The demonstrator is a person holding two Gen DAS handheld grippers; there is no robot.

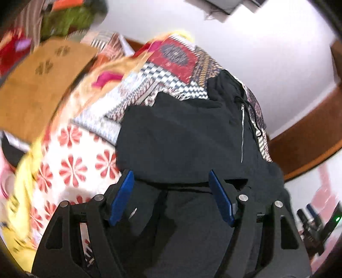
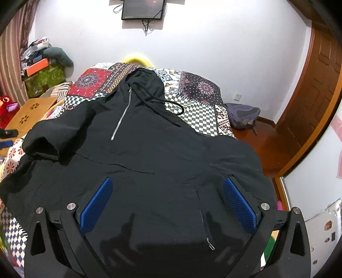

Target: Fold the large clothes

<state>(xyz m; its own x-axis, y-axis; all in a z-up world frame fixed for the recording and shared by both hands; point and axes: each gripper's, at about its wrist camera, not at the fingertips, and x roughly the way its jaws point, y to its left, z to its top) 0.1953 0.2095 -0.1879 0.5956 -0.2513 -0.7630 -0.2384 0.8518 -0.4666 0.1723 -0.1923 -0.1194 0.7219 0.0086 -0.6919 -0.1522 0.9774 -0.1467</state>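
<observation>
Hovering over the black hoodie [image 2: 149,149] on the bed [image 2: 201,119], we hold our 2 grippers, left [image 1: 171,184] and right [image 2: 167,190], fingers apart.

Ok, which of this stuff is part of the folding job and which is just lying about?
Part of the job:
black zip-neck hooded sweatshirt
left gripper, open
right gripper, open
patchwork-print bedspread under it

Lying about:
red plush toy
grey-purple backpack
wall-mounted dark screen
tan wooden board with flower cut-outs

Black hoodie [image 2: 149,154] with silver zip [image 2: 121,116] on red, checkered patchwork bedspread [image 2: 198,115]; blue gripper pads [image 2: 95,206].
</observation>
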